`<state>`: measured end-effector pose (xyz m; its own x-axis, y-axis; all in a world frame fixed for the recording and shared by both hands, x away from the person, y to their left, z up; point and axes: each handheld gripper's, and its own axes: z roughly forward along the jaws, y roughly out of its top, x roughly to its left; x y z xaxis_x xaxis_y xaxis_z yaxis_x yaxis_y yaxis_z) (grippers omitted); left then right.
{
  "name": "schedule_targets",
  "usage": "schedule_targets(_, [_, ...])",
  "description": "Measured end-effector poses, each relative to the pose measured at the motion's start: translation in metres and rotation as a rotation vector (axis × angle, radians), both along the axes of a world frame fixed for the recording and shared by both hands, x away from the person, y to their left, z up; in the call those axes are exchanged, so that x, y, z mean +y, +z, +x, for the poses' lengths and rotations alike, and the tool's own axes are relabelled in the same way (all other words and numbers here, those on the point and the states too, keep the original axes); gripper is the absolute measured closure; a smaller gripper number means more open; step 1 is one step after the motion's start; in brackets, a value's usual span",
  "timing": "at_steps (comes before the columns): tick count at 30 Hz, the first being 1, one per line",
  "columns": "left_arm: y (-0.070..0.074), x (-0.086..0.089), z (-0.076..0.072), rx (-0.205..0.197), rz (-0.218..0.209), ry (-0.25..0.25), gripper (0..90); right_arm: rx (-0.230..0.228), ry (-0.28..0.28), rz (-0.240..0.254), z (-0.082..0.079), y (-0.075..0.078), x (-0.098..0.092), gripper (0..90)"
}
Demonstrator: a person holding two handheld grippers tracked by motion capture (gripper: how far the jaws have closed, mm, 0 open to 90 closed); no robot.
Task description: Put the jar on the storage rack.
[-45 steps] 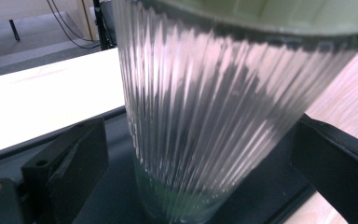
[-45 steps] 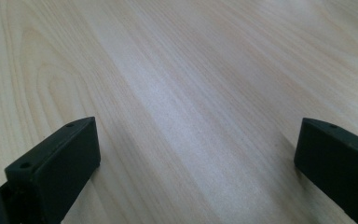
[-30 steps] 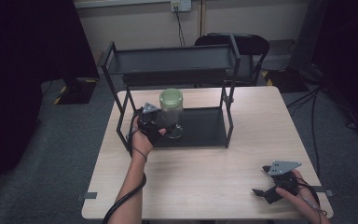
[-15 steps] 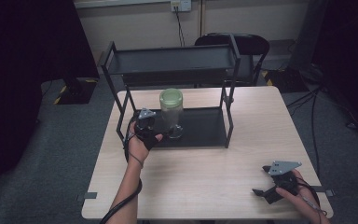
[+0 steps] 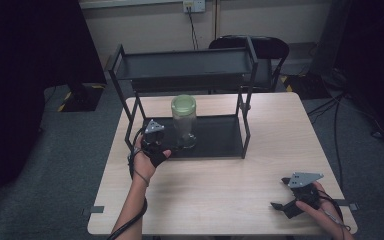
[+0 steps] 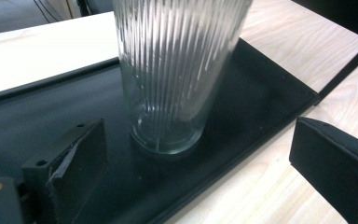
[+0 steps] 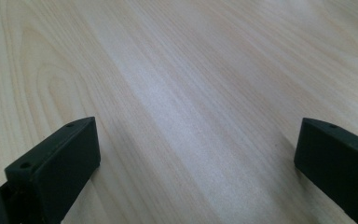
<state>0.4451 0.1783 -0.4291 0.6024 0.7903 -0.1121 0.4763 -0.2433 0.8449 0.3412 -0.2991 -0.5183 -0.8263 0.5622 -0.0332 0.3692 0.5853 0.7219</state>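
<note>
The jar point(image 5: 184, 121) stands upright on the lower shelf point(image 5: 220, 137) of the black rack point(image 5: 182, 65), its long axis vertical and its green lid point(image 5: 183, 104) on top; the left gripper point(image 5: 156, 143) is just beside it, at the shelf's front edge, and the jar lies ahead of the jaws and a little toward the table's right. In the left gripper view the jaws stand wide apart and hold nothing; the ribbed glass is between their lines but beyond the tips, not touching. The right gripper point(image 5: 291, 196) rests well apart on the table point(image 5: 220, 200), near the front right corner; its jaws are wide also, with bare wood between them; so the left hand is much nearer to the jar. Compared with a second ago, the left gripper has drawn back from the jar toward the person and to the left; the jar has stayed in its place and the right gripper has not moved. I judge the jar is released here.
</note>
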Motion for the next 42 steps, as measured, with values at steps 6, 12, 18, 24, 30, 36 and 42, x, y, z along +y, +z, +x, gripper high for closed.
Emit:
schedule_targets(6, [-0.003,0.003,-0.005,0.004,-0.003,-0.006,4.1,0.000,0.000,0.000,0.000,0.000,0.000,0.0])
schedule_targets(12, [-0.008,0.007,-0.011,0.008,-0.002,-0.013,4.1,0.000,0.000,0.000,0.000,0.000,0.000,0.0])
schedule_targets(18, [-0.014,0.011,-0.017,0.019,0.000,-0.017,4.1,0.000,0.000,0.000,0.000,0.000,0.000,0.0])
schedule_targets(24, [-0.021,0.016,-0.021,0.033,0.003,-0.011,4.1,0.000,0.000,0.000,0.000,0.000,0.000,0.0])
schedule_targets(30, [-0.023,0.019,-0.025,0.033,-0.001,-0.013,4.1,-0.001,0.000,0.000,0.000,0.000,0.000,0.0])
schedule_targets(36, [-0.025,0.022,-0.030,0.040,0.010,-0.020,4.1,0.000,0.000,0.000,0.000,0.000,0.000,0.0])
schedule_targets(42, [-0.028,0.026,-0.034,0.045,0.007,-0.018,4.1,0.000,0.000,0.000,0.000,0.000,0.000,0.0])
